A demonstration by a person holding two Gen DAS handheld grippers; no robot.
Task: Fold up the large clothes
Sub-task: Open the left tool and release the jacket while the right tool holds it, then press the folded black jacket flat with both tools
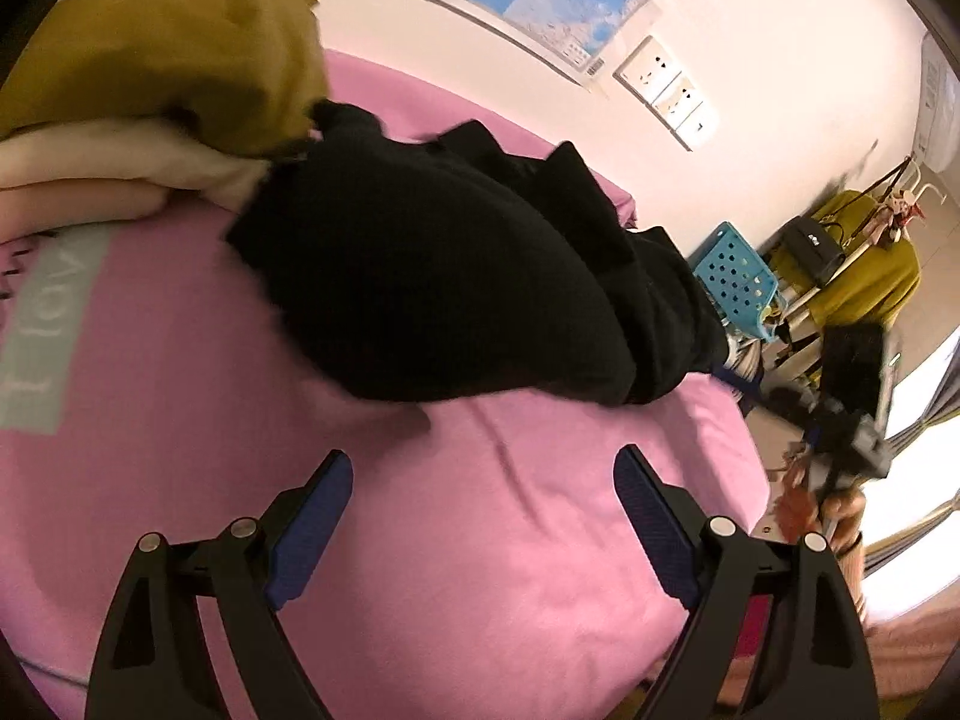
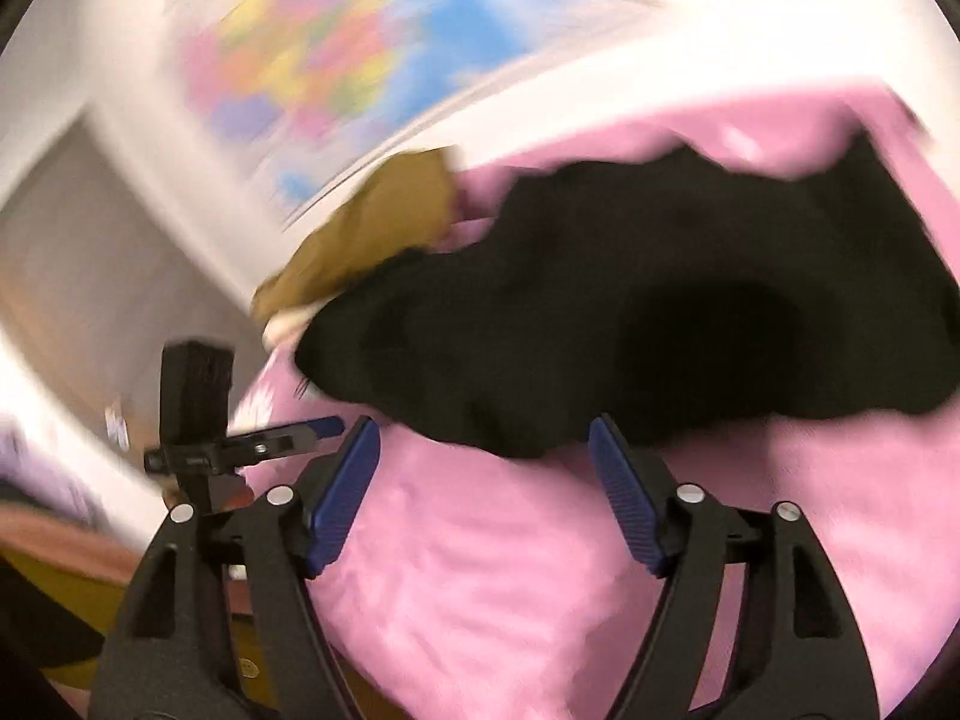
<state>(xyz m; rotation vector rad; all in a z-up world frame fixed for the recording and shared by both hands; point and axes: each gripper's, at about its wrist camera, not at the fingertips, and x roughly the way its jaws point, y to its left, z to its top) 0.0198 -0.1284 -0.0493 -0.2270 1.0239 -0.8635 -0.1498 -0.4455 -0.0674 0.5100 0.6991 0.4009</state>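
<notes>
Two grippers, left gripper (image 1: 483, 516) and right gripper (image 2: 483, 480), hover with jaws spread wide, holding nothing. Black garment (image 1: 456, 276) lies bunched mid-bed on pink sheet (image 1: 480, 540), touching the mustard-topped stack (image 1: 168, 54); its folding appears not yet begun.

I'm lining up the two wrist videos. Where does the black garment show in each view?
Left wrist: black garment fills the centre, ahead of the open left tool.
Right wrist: black garment lies centre-right, just beyond the open right tool.
Shared landmark: the mustard-yellow cloth at the garment's left end.
</notes>
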